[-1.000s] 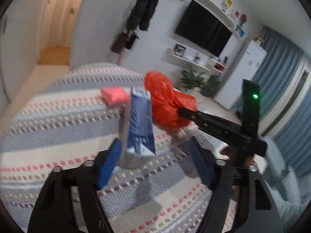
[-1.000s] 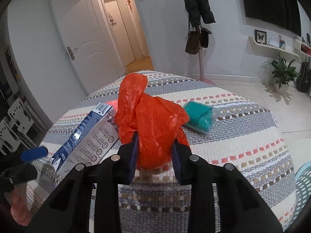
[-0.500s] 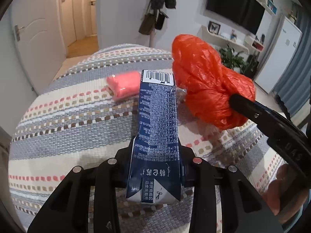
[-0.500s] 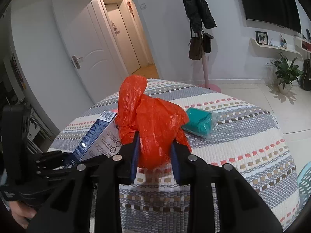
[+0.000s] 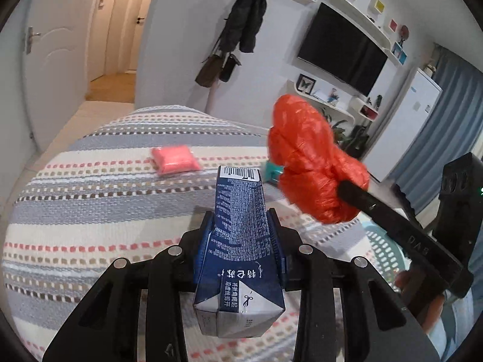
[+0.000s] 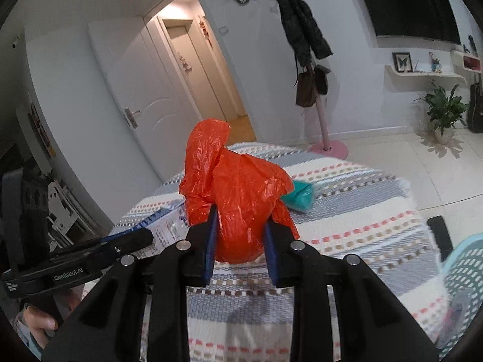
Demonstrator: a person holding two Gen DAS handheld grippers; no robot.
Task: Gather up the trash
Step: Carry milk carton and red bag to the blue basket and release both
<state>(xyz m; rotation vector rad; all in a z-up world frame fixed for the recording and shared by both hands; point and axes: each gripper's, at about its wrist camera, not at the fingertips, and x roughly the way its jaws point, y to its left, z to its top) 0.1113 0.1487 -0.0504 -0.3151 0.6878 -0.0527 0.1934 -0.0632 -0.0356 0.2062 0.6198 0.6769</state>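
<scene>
Lengthwise, the carton (image 5: 240,232) points away from the left gripper (image 5: 241,226).

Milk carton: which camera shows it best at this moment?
The left wrist view. The milk carton fills the centre, clamped in the left gripper, with its barcode end and printed side in full sight. In the right wrist view only a sliver of the carton shows, behind the orange bag and the other gripper's finger.

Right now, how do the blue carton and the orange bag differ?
The blue carton is a stiff printed box with straight edges; the orange bag is soft, crumpled plastic with no print. The carton sits in the left hand-held gripper, the bag in the right hand-held gripper. Both are clamped and lifted above the striped table.
</scene>
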